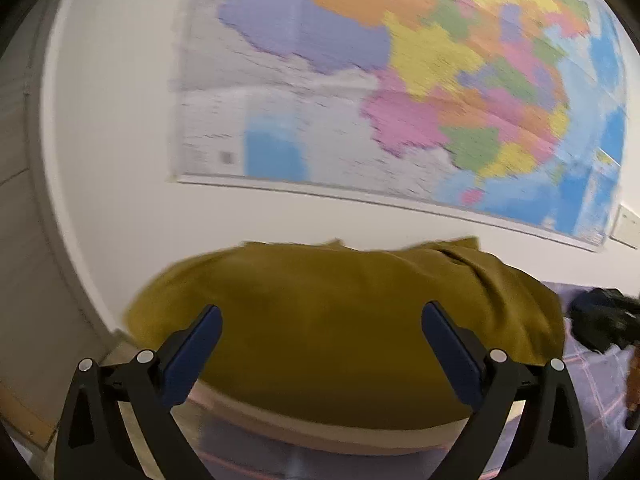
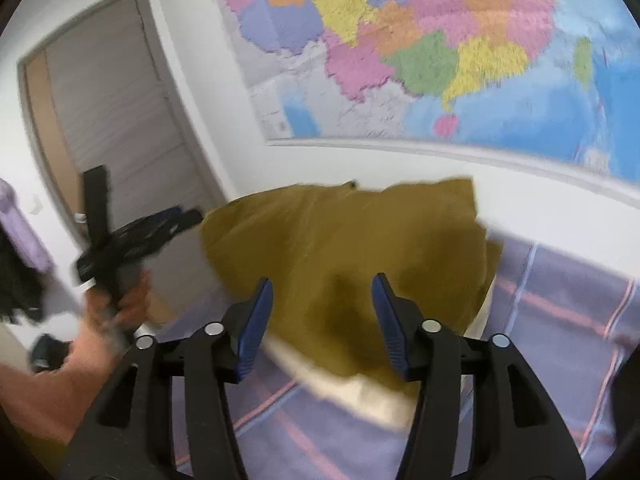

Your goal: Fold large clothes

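Note:
A mustard-yellow garment (image 1: 340, 320) lies folded on a cream pillow (image 1: 320, 434) against the wall; it also shows in the right wrist view (image 2: 340, 248), with the pillow (image 2: 360, 396) under it. My left gripper (image 1: 322, 316) is open and empty, held just in front of the garment. My right gripper (image 2: 322, 284) is open and empty, above the garment's near edge. The left gripper (image 2: 120, 236) appears at the left of the right wrist view, held in a hand. Both views are motion-blurred.
A purple plaid bedsheet (image 2: 560, 300) covers the bed (image 1: 592, 380). A large coloured map (image 1: 400, 80) hangs on the white wall. A grey door (image 2: 120, 120) stands at the left. A dark object (image 1: 604, 316) lies on the sheet at the right.

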{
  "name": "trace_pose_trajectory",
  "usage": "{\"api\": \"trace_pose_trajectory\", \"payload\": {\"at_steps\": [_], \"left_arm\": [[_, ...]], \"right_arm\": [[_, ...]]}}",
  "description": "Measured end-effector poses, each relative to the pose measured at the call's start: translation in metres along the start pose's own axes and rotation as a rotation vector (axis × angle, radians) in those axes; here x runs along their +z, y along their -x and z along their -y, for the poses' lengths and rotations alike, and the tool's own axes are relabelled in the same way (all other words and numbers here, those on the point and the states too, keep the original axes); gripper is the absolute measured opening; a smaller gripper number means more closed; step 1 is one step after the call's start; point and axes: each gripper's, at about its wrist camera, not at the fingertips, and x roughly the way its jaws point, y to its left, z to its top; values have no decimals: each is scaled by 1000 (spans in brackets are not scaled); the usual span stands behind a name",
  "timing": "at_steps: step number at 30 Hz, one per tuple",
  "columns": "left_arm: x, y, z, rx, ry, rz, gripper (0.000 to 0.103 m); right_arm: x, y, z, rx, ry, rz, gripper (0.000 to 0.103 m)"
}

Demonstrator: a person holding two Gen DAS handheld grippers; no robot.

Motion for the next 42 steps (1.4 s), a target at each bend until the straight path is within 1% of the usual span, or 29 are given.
{"api": "trace_pose_trajectory", "payload": {"at_steps": [2,4,5,7,8,9,10,11,14,18,22,25,27,31,34,37,38,39,40,42], "left_arm": [[-4,-14,17,-16,-7,-24,96],[-9,-23,29,-25,-14,-41,96],[-12,-28,37,-23,-24,-46,96],[-16,-34,47,-29,-37,-64,96],[-18,-38,50,-36,-35,-73,96],[-21,-42,53,-42,-32,-83,96],[-23,-46,55,-37,-32,-92,96],[-26,-50,55,-38,-28,-103,96],[-33,-59,54,-37,-14,-127,96],[-39,-61,54,-21,-30,-129,96],[-37,-60,54,-19,-33,-124,96],[-36,-64,51,-16,-20,-131,96],[-36,-69,50,-12,-22,-134,96],[-41,-75,48,-9,-17,-142,96],[-38,-69,41,-20,-2,-123,96],[-28,-61,21,7,29,-82,96],[-24,-61,13,25,35,-75,96],[-20,-62,2,64,39,-66,96],[-18,-62,-7,100,39,-59,96],[-13,-64,-27,149,57,-54,96]], "right_arm": [[5,-18,7,-31,-14,-6,54],[0,-21,19,-49,-28,-9,54],[-1,-30,23,-69,-31,-17,54],[-9,-39,32,-94,-42,-48,53],[-13,-43,34,-97,-50,-67,53],[-22,-52,41,-100,-66,-108,51],[-30,-57,45,-104,-68,-131,50],[-38,-62,49,-112,-70,-142,49],[-48,-62,55,-95,-88,-140,49],[-39,-51,51,-82,-82,-131,51],[-20,-31,41,-49,-63,-58,54],[-7,-36,36,-56,-45,-42,56],[-3,-45,34,-57,-41,-51,57],[-12,-78,40,-77,-47,-136,57],[-20,-82,41,-76,-29,-144,57],[-23,-79,42,-69,-25,-168,57],[-23,-78,40,-74,-13,-184,57],[-21,-76,39,-75,-13,-190,58],[-18,-71,38,-72,-20,-184,58],[-9,-60,37,-57,-33,-143,58]]}}
